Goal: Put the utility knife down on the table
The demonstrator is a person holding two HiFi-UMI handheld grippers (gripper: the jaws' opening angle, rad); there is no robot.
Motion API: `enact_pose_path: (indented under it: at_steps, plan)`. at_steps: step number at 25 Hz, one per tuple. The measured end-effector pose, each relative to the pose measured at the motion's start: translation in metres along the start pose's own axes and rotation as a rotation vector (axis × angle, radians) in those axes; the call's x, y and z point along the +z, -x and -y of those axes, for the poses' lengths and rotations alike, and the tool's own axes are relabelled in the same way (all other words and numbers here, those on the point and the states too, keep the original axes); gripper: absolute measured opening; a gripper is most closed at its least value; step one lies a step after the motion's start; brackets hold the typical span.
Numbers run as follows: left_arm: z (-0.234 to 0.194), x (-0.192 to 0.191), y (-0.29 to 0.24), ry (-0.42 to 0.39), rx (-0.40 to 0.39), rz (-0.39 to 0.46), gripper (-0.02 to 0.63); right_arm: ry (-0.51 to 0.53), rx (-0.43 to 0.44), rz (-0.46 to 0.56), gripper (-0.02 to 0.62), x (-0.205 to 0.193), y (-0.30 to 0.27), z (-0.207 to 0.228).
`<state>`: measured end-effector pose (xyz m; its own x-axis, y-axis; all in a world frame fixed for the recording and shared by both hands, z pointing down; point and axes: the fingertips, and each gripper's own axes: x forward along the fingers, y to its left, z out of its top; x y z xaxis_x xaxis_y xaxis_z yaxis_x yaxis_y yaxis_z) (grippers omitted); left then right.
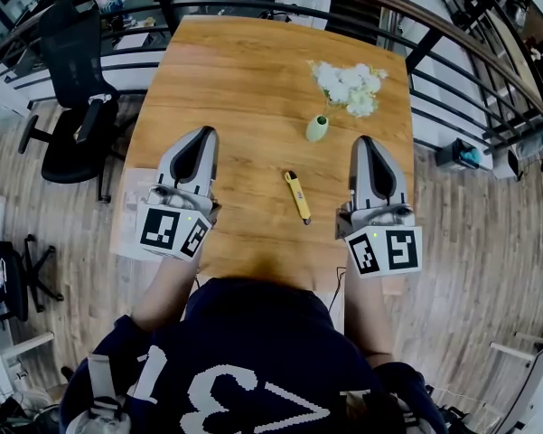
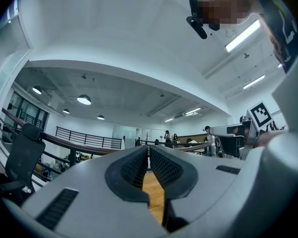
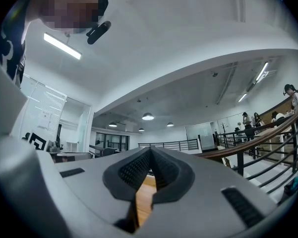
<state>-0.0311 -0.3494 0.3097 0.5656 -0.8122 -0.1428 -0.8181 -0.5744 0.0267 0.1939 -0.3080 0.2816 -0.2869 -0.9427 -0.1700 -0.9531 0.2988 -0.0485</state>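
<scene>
A yellow utility knife point(image 1: 297, 196) lies flat on the wooden table point(image 1: 244, 89), between the two grippers and touched by neither. My left gripper point(image 1: 201, 134) hovers over the table's left part, its jaws closed tip to tip with nothing between them point(image 2: 148, 150). My right gripper point(image 1: 364, 141) is held over the table's right side, to the right of the knife, jaws also shut and empty point(image 3: 150, 150). Both point slightly upward toward the far railing, so neither gripper view shows the knife.
A small green vase point(image 1: 317, 128) with white flowers point(image 1: 348, 87) stands beyond the knife, toward the right. A black office chair point(image 1: 72, 125) sits left of the table. A curved railing point(image 1: 434, 34) runs behind the far edge.
</scene>
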Motion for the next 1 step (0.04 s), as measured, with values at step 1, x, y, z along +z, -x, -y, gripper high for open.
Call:
enact_pose_path:
  at_steps: [1]
  plan:
    - [0.0005,0.0,-0.0003,-0.003,0.001,0.001,0.023,0.0,0.002,0.001,0.025,0.0002,-0.0001,0.0]
